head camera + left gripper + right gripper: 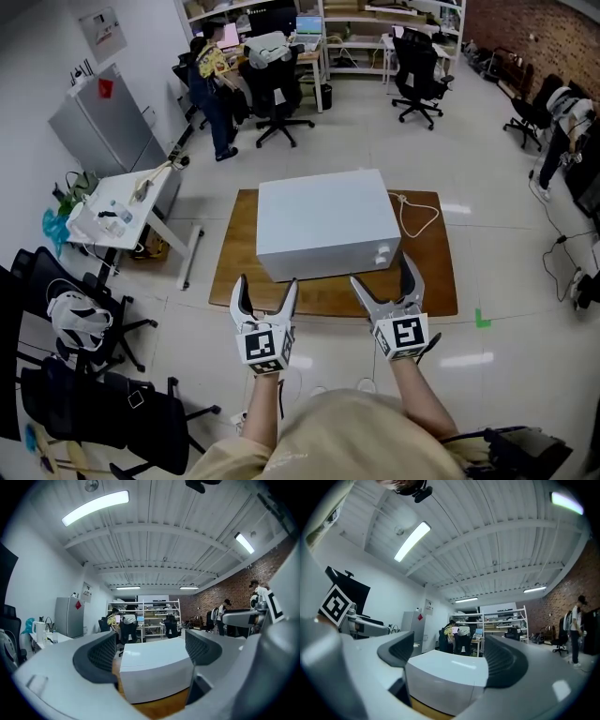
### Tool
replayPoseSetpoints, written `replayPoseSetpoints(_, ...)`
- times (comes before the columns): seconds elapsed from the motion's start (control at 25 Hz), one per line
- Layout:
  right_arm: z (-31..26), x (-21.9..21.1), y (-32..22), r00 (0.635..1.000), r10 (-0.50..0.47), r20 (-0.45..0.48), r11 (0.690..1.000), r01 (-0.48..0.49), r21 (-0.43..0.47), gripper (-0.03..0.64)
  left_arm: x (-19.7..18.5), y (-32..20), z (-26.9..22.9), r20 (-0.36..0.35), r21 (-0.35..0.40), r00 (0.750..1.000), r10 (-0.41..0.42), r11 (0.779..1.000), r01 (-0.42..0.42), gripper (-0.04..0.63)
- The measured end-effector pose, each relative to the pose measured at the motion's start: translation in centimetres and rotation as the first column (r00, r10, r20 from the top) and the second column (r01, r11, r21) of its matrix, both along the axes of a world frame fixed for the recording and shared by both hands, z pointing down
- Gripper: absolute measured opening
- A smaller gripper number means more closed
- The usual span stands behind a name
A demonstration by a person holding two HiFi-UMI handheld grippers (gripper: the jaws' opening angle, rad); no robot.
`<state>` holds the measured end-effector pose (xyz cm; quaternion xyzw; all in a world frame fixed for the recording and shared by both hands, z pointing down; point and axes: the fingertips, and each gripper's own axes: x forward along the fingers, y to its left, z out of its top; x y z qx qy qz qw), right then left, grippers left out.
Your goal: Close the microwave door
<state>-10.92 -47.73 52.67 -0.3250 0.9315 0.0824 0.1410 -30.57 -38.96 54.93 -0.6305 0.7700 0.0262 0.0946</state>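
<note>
A white microwave [323, 220] stands on a wooden board [433, 272] on the floor, its front towards me. That front looks flat, with no door standing out from it. My left gripper [266, 286] is held just before the lower left of the front, jaws spread wide and empty. My right gripper [384, 272] is open at the lower right corner, also empty. In the left gripper view the microwave [154, 667] fills the gap between the pads [101, 656]. The right gripper view shows the microwave [445, 677] and a vertical seam near its right side.
A white cable [417, 217] lies looped on the board right of the microwave. Black office chairs [94, 412] crowd the near left, beside a small white table [122, 211] and a grey fridge [103, 127]. A person [211, 84] stands at desks far back.
</note>
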Motion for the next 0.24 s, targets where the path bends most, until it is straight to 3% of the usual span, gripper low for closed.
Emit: replayPoseSetpoints(0.24, -0.35, 0.33, -0.19, 1.0, 0.009, 0.008, 1.0, -0.009, 0.004, 0.453, -0.14, -0.47, 0.51, -0.006, -0.009, 1.0, 0.003, 1.0, -0.003, 0.448)
